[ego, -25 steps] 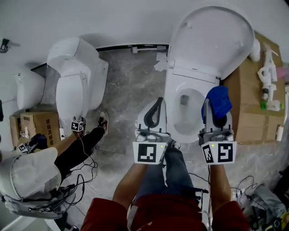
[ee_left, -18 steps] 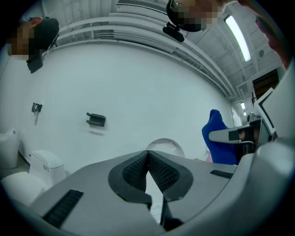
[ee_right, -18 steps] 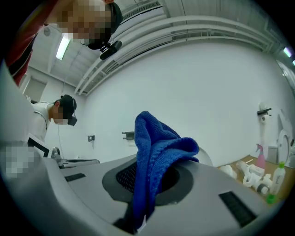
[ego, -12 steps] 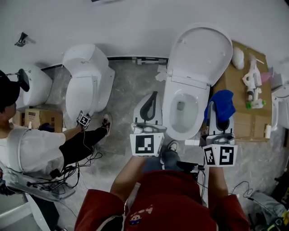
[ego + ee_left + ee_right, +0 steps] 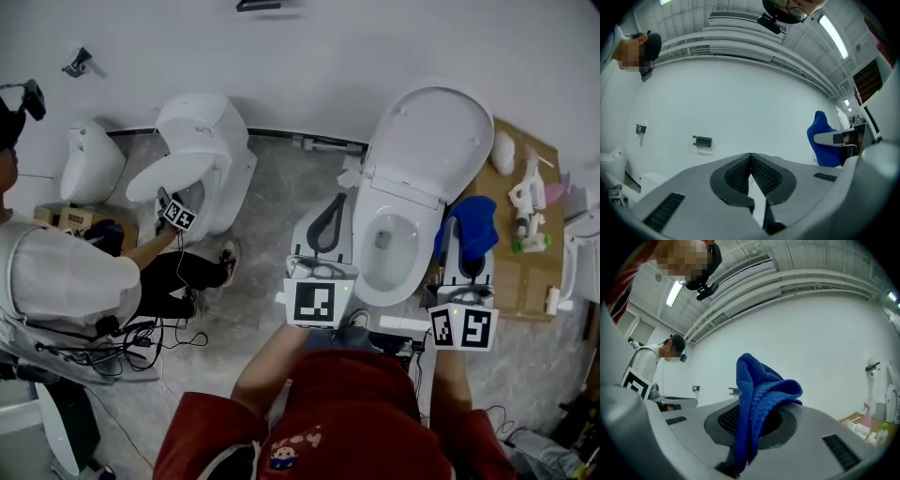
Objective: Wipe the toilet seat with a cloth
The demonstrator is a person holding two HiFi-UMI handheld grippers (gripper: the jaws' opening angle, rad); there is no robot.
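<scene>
A white toilet (image 5: 419,201) stands with its lid raised and its seat ring (image 5: 364,274) down around the bowl. My left gripper (image 5: 335,201) hovers off the bowl's left side, shut and empty; its ribbed pads (image 5: 761,174) meet at the tips of the left gripper (image 5: 750,154). To the right of the bowl my right gripper (image 5: 460,246) is shut on a blue cloth (image 5: 469,225). The blue cloth (image 5: 757,399) is folded and sticks up from the jaws of the right gripper (image 5: 751,420), hiding the tips. Both grippers point up at a white wall. The blue cloth (image 5: 821,142) also shows from the left gripper.
A second toilet (image 5: 202,155) and another white fixture (image 5: 90,161) stand at left. A seated person (image 5: 66,286) there holds a marker gripper (image 5: 178,214) at that toilet. Cables (image 5: 155,342) lie on the floor. Cardboard (image 5: 527,272) with spray bottles (image 5: 527,202) lies right of my toilet.
The head view has pulled back and swung. Both grippers keep their places beside the bowl, cloth still held. The person at left has lifted their gripper up to the other toilet.
</scene>
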